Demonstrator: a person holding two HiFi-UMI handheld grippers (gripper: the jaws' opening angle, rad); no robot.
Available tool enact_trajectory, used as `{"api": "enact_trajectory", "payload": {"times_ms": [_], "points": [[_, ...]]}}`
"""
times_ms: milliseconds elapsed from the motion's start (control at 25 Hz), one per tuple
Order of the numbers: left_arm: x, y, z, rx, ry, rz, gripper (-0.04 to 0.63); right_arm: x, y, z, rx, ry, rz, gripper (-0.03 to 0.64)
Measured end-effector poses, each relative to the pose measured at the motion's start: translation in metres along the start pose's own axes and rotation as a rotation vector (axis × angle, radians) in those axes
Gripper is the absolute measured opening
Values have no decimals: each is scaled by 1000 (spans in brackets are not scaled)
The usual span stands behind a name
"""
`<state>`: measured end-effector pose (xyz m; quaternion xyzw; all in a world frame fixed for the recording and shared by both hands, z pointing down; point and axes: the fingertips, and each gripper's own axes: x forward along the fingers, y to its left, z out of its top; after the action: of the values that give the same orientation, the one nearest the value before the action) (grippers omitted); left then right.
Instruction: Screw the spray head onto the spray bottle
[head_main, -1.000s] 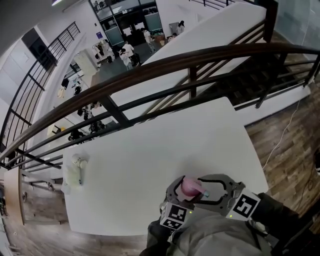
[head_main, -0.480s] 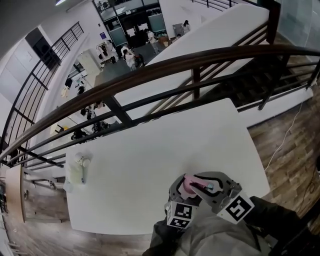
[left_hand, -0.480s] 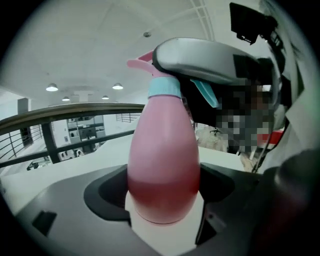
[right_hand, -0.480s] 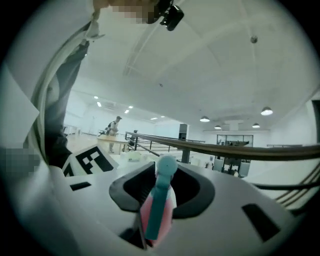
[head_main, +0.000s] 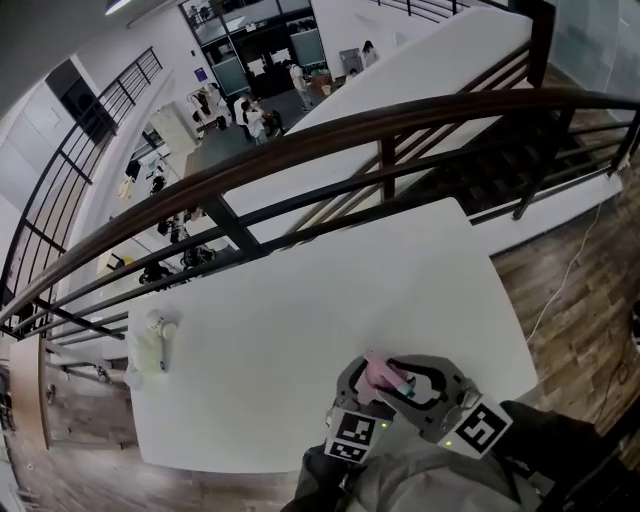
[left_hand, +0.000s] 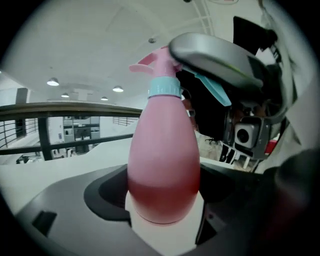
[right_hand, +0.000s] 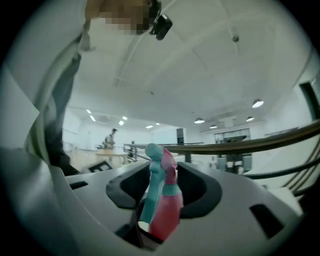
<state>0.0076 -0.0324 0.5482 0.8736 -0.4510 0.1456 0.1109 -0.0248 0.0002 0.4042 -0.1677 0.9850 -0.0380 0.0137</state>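
Note:
A pink spray bottle (left_hand: 162, 165) stands upright between the jaws of my left gripper (left_hand: 162, 220), which is shut on its lower body. Its pink spray head (left_hand: 160, 65) with a teal collar sits on the bottle's neck. My right gripper (right_hand: 160, 220) reaches in from the right and has the spray head (right_hand: 162, 200) and its teal trigger between its jaws, pads against it; the jaws are opening slightly. In the head view both grippers, left (head_main: 362, 385) and right (head_main: 408, 388), meet over the bottle (head_main: 378, 372) near the table's front edge.
The white table (head_main: 300, 290) runs back to a dark railing (head_main: 380, 150) with a drop behind it. A pale bottle (head_main: 150, 340) lies at the table's left edge. Wooden floor (head_main: 580, 280) lies to the right.
The right gripper's jaws stood wide round the spray head a second ago and have since closed in on it. Both grippers and the bottle stay in about the same place.

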Motion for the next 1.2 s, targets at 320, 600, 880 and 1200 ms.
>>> {"api": "enact_trajectory", "payload": {"times_ms": [320,600,880,1200], "points": [[-25,-57,2,149,-5,-513,410,-26,21,-4,199,166,517,349],[-32,-100,-2,159,20,-705,410,-38,53,-6,253,215,796,360],[-21,-62,-7,127,30,-535,410,-26,26,-13,230,142,570,302],[-7,-18,-22,-14,51,-290,410,-16,9,-18,138,119,329,128]]}}
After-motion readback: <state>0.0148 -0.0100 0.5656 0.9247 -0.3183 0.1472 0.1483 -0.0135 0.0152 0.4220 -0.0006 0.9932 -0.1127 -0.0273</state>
